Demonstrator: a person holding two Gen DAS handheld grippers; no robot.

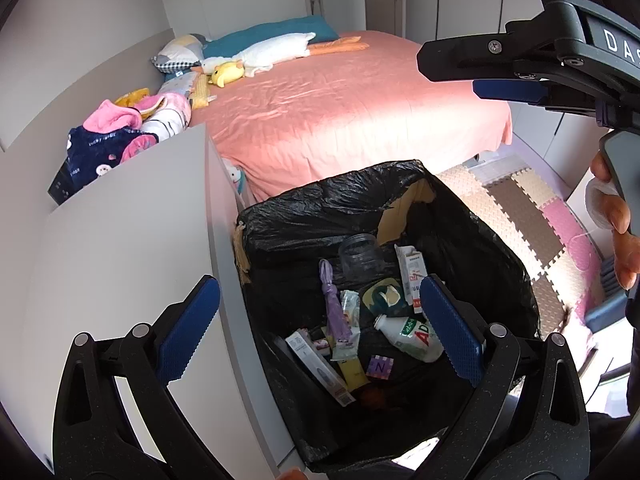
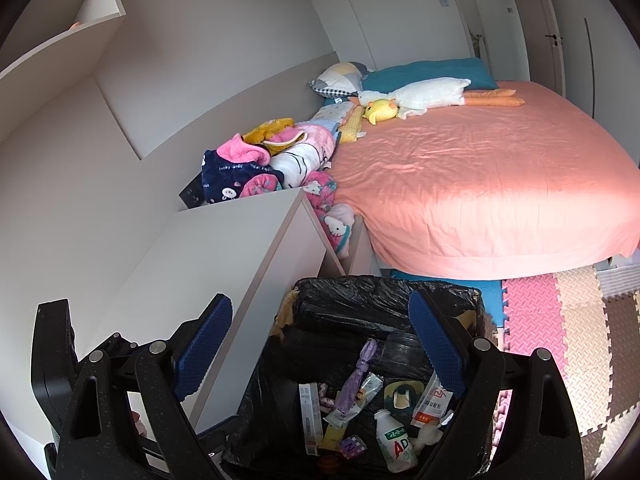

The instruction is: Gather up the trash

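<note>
Both grippers are held spread and empty above the bin [image 1: 400,280]: the left gripper [image 1: 320,332] is seen with its jaws wide apart over the rim, and the right gripper [image 2: 320,348] is likewise released, nothing being gripped by either. The trash is found inside the black-lined bin, which is set on the floor beside a white cabinet [image 2: 224,248] and near the foot of the bed [image 2: 480,184]. A white bottle [image 1: 412,338], a purple wrapper [image 1: 334,308], a clear jar [image 1: 360,258] and small cartons [image 1: 412,276] are seen lying at the bottom.
</note>
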